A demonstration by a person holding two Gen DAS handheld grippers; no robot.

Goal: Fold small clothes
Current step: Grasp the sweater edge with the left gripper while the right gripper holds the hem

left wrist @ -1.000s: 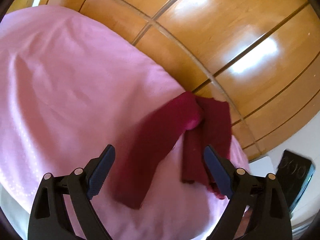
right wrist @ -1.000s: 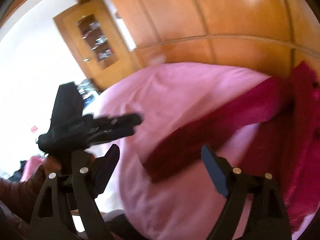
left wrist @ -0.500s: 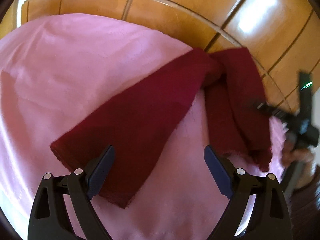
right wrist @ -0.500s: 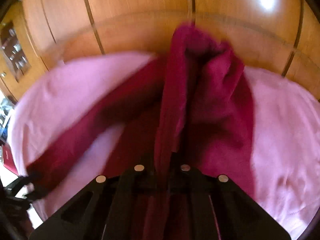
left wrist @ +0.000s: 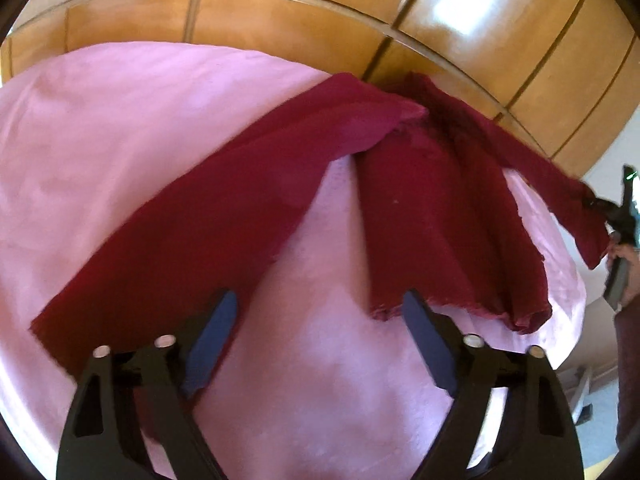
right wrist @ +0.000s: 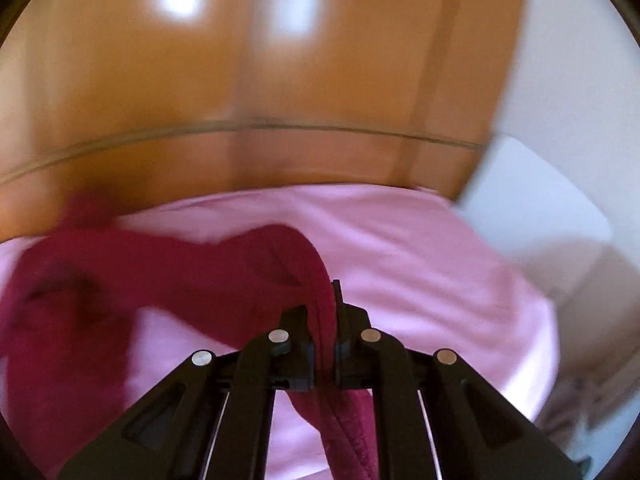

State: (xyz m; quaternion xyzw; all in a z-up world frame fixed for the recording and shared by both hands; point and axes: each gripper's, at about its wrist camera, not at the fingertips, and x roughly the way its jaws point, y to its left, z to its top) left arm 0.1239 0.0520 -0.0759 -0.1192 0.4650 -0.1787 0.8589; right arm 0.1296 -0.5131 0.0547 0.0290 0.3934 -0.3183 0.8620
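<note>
Two views. Left wrist cam first: left gripper (left wrist: 316, 340) is hanging w/ jaws spread wide, nothing between them, over a pink bedcover (left wrist: 132, 128). Dark red garment (left wrist: 280, 184) is lying on that cover, spreading in an upside-down V: one long strip is running toward 8 o'clock, its end reaching just past the left finger (left wrist: 208, 344); a second strip is dropping toward 5 o'clock, its hem sitting just above the right finger tip. A third fold is stretching out to 3 o'clock, lifted off the cover, where the right gripper (left wrist: 600, 205) is pinching its end at the frame edge. Wooden paneling (left wrist: 312, 24) is filling the 12 o'clock band behind the bed.

Right wrist cam, blurry: right gripper (right wrist: 326, 312) is clamping tight on the dark red garment (right wrist: 160, 272), cloth bunched btwn both fingers and hanging down below them toward 6 o'clock. Rest of the fabric is trailing off to 9 o'clock across the pink bedcover (right wrist: 420, 248). Wooden paneling (right wrist: 280, 80) is taking up the top half; a white pillow-like shape (right wrist: 532, 208) is sitting at 3 o'clock, too smeared to identify.
</note>
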